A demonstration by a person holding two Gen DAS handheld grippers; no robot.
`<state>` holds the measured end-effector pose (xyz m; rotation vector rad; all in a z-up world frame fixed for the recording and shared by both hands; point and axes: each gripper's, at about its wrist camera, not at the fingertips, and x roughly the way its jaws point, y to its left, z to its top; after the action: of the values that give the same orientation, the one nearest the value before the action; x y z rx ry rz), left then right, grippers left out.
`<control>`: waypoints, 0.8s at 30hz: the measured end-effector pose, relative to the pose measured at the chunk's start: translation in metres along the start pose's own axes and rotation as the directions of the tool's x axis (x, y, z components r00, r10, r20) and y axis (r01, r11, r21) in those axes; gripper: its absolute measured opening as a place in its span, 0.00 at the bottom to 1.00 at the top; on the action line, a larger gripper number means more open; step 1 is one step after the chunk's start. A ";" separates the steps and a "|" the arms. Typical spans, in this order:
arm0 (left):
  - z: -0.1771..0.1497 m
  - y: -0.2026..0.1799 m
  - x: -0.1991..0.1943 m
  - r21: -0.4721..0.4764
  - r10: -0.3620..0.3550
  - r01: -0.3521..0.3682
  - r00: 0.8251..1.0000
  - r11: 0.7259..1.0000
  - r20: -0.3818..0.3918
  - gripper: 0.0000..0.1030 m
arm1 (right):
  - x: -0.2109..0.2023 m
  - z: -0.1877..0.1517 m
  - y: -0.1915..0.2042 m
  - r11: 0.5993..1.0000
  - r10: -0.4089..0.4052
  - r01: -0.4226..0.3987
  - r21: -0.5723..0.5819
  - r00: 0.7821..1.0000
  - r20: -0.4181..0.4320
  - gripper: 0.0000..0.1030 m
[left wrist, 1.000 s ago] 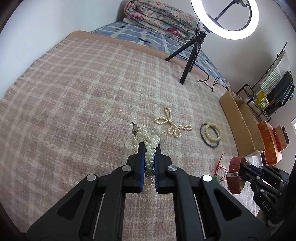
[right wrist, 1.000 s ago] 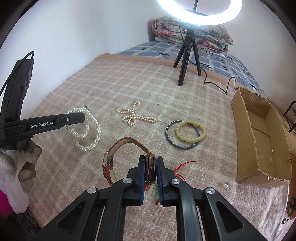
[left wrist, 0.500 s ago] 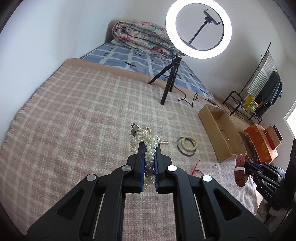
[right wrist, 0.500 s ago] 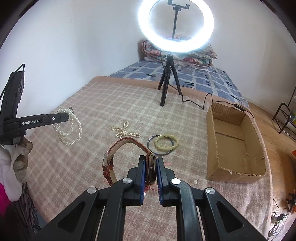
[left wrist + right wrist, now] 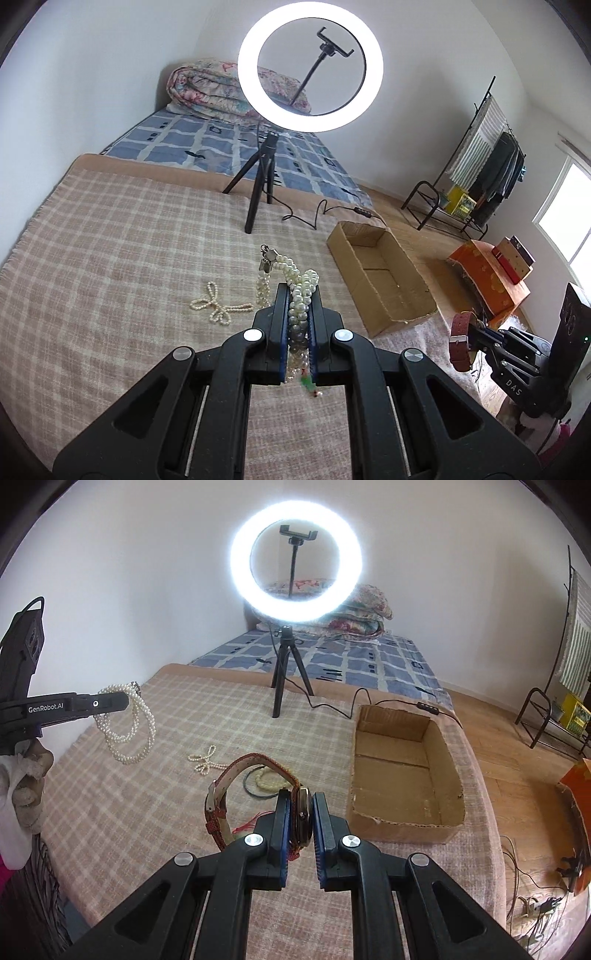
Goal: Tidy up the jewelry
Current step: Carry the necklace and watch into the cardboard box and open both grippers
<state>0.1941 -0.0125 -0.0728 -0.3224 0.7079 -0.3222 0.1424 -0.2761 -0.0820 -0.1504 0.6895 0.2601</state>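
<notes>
My left gripper [image 5: 298,295] is shut on a white pearl necklace [image 5: 295,280], held above the plaid blanket; from the right wrist view it [image 5: 122,701] hangs in loops [image 5: 127,734]. My right gripper [image 5: 299,805] is shut on a red-strap wristwatch [image 5: 236,786]; it shows at the right in the left wrist view [image 5: 461,343]. An open cardboard box [image 5: 402,771] lies right of both. A pearl bow [image 5: 218,308] lies on the blanket. A yellow bead bracelet inside a dark bangle [image 5: 266,784] lies behind the watch.
A ring light on a black tripod [image 5: 291,664] stands at the blanket's far edge, its cable [image 5: 332,705] trailing toward the box. A red and green tassel [image 5: 308,386] lies under my left gripper. An orange box [image 5: 487,280] and a clothes rack [image 5: 480,177] stand on the floor at right.
Both grippers have risen and tilted up with their loads, the pearl necklace and the watch now well above the blanket. The box has come nearer in both views.
</notes>
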 end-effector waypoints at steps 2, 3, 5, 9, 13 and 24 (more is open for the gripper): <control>0.003 -0.011 0.009 0.006 -0.016 0.016 1.000 1.000 -0.003 0.06 | -0.004 -0.001 -0.011 1.000 -0.014 0.014 0.010 1.000 0.004 0.09; 0.005 -0.016 0.013 0.008 -0.024 0.024 1.000 1.000 -0.005 0.06 | -0.005 -0.001 -0.017 1.000 -0.020 0.020 0.014 1.000 0.005 0.09; 0.008 -0.028 0.024 0.012 -0.040 0.041 0.999 0.999 -0.013 0.06 | -0.007 -0.001 -0.029 0.999 -0.036 0.036 0.024 0.999 0.006 0.09; 0.015 -0.050 0.051 0.018 -0.068 0.069 0.997 0.997 -0.030 0.06 | -0.001 -0.002 -0.052 0.997 -0.059 0.059 0.045 0.998 -0.002 0.09; 0.023 -0.077 0.081 0.035 -0.094 0.096 0.994 0.995 -0.051 0.06 | 0.008 -0.002 -0.075 0.995 -0.078 0.079 0.065 0.997 -0.018 0.09; 0.037 -0.139 0.169 0.075 -0.112 0.121 0.987 0.990 -0.114 0.06 | 0.050 -0.001 -0.129 0.985 -0.126 0.134 0.107 0.989 -0.071 0.09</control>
<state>0.3151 -0.1979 -0.0899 -0.2700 0.7833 -0.4815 0.2157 -0.3904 -0.1078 -0.0965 0.7529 0.0912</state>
